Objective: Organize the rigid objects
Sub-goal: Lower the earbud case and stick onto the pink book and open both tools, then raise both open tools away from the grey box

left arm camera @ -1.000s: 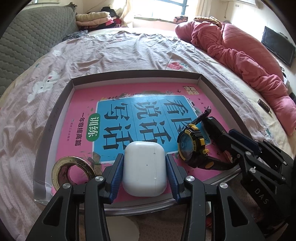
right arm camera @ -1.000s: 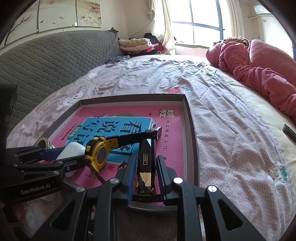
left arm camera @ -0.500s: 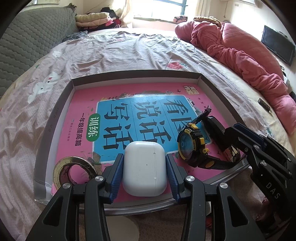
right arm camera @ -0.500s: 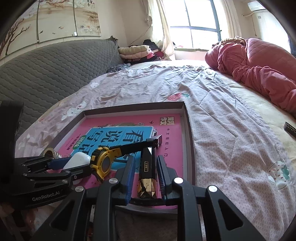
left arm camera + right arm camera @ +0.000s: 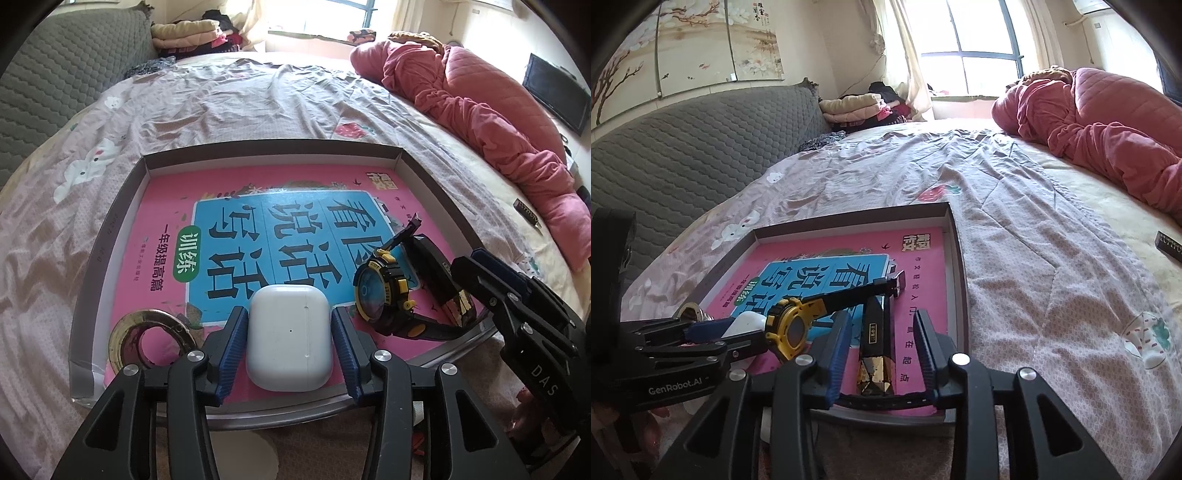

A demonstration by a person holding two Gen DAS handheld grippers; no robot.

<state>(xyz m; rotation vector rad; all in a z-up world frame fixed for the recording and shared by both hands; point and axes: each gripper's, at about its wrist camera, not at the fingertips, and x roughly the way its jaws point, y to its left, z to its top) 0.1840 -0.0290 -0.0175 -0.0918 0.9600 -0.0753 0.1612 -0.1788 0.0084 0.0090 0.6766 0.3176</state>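
- Right gripper (image 5: 882, 352): fingers have just been opening; a second ago they pinched the black-and-gold bar (image 5: 877, 345), now a clear gap shows on each side of it. The bar lies flat in the tray, between the fingers but free of them.
- Left gripper (image 5: 289, 341): fingers have just been easing apart; the blue pads were flush on the white earbud case (image 5: 288, 338) before, now slim gaps show at both sides. The case rests on the book between them, not held.
- Nothing else in the tray has shifted over that second.
- Grey cardboard tray (image 5: 110, 229) sits on the bed (image 5: 258, 103), near the bed's near edge.
- Tray contents: a pink-and-blue workbook (image 5: 280, 221) covers nearly the whole floor of the tray.
- On the workbook, near edge of the tray: earbud case in the middle; brass ring (image 5: 122, 332) at the near left corner; black-and-yellow wristwatch (image 5: 380, 291) just right of the case, standing on its side with one strap sticking up.
- The bar lies just right of the watch, close to the tray's right wall, its gold faceted end toward the near edge.
- Pink quilt (image 5: 1108, 122) is heaped at the bed's far right side, well apart from the tray.
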